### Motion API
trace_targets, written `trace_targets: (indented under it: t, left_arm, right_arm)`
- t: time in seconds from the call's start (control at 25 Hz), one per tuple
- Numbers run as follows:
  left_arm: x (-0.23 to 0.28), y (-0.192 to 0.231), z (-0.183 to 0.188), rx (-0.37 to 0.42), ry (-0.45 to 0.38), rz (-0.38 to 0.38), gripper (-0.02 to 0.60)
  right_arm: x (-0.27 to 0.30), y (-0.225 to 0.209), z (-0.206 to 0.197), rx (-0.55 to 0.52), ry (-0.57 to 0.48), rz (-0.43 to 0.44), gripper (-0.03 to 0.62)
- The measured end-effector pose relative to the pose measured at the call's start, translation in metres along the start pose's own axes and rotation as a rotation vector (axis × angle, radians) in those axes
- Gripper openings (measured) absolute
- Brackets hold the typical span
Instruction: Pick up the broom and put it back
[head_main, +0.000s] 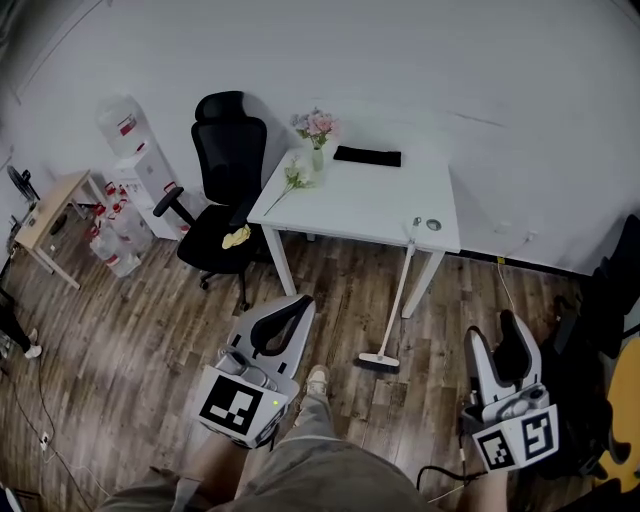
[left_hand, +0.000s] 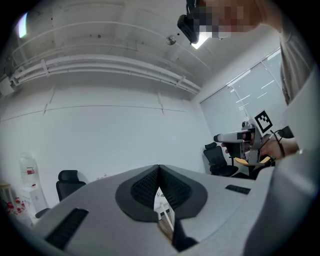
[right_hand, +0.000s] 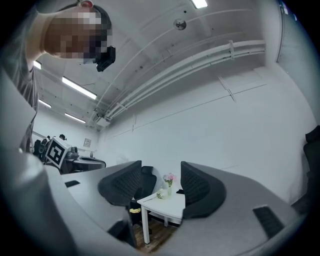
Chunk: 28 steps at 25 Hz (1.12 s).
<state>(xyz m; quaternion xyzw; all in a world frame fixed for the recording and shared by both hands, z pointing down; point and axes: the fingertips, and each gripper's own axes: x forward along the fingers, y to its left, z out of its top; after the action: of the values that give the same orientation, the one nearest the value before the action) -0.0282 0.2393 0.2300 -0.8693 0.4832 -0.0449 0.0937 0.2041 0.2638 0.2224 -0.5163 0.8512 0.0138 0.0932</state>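
The broom (head_main: 398, 292) leans with its pale handle against the front edge of the white table (head_main: 340, 205); its head (head_main: 379, 361) rests on the wooden floor. My left gripper (head_main: 303, 304) hangs low to the left of the broom head, jaws shut with nothing between them, tips touching in the left gripper view (left_hand: 159, 169). My right gripper (head_main: 495, 335) is to the right of the broom, well apart from it, and stands open and empty. In the right gripper view (right_hand: 160, 187) the table (right_hand: 167, 206) shows through the gap; the broom does not show there.
A black office chair (head_main: 228, 190) stands left of the table. On the table are a vase of flowers (head_main: 316, 135) and a flat black item (head_main: 367, 156). A water dispenser (head_main: 140, 170) and a small wooden table (head_main: 50, 208) stand at far left. Dark bags (head_main: 610, 300) sit right.
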Motion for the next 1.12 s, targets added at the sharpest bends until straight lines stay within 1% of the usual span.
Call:
trace_targets:
  t: [0.16, 0.28, 0.4, 0.48, 0.6, 0.8, 0.88, 0.96, 1.12]
  left_arm:
    - [0.035, 0.024, -0.013, 0.003, -0.003, -0.015, 0.015]
    - [0.066, 0.048, -0.026, -0.004, 0.009, -0.040, 0.015]
    - [0.097, 0.076, -0.041, -0.010, 0.030, -0.062, 0.015]
    - [0.118, 0.094, -0.050, -0.017, 0.048, -0.077, 0.015]
    - [0.148, 0.119, -0.060, -0.044, 0.072, -0.108, 0.015]
    - [0.192, 0.167, -0.079, -0.052, 0.097, -0.149, 0.015]
    - [0.208, 0.183, -0.088, -0.042, 0.101, -0.171, 0.015]
    - [0.223, 0.198, -0.097, -0.029, 0.106, -0.192, 0.015]
    - [0.249, 0.220, -0.108, -0.037, 0.114, -0.213, 0.015]
  right_arm:
    - [0.035, -0.017, -0.016, -0.003, 0.027, -0.020, 0.242]
    - [0.070, -0.032, -0.034, 0.007, 0.057, -0.045, 0.242]
    - [0.109, -0.041, -0.054, 0.022, 0.092, -0.062, 0.242]
    - [0.137, -0.045, -0.065, 0.012, 0.120, -0.070, 0.242]
    - [0.175, -0.051, -0.076, 0.005, 0.154, -0.089, 0.242]
    - [0.236, -0.065, -0.093, 0.011, 0.179, -0.130, 0.242]
    - [0.259, -0.073, -0.101, 0.014, 0.184, -0.150, 0.242]
    - [0.279, -0.078, -0.109, 0.020, 0.190, -0.169, 0.242]
    - [0.307, -0.085, -0.122, 0.035, 0.209, -0.194, 0.242]
